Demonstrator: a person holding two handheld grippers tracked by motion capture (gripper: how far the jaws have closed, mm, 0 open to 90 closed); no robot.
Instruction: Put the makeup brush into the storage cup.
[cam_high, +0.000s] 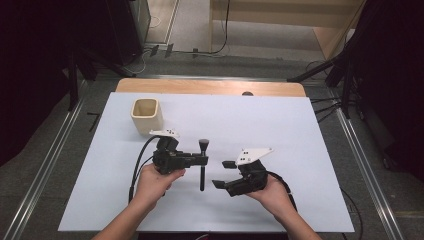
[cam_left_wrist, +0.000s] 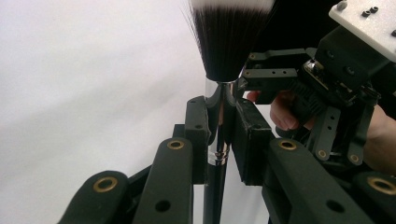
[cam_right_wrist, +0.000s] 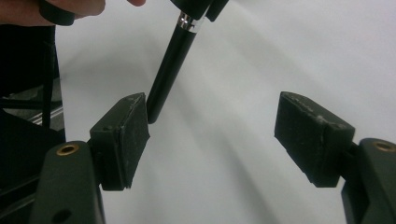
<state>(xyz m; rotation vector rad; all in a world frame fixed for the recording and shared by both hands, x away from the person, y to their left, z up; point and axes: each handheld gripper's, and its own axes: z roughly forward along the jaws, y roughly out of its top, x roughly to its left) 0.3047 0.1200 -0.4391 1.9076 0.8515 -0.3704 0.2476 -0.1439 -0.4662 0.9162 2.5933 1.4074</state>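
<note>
Right, I've got the white table sheet (cam_high: 300, 130) spread wide, and everything else I place off the makeup brush (cam_high: 202, 165) near its middle. Up and to the left of the brush, well apart, stands the cream cup (cam_high: 146, 115). My left gripper (cam_high: 202, 160) comes in from the brush's left, jaws clamped tight on its silver ferrule (cam_left_wrist: 218, 116), bristles pointing away from me. My right gripper (cam_high: 222, 174) sits just right of the brush handle, jaws standing wide apart, nothing between them, one pad beside the handle's tip (cam_right_wrist: 154, 114).
</note>
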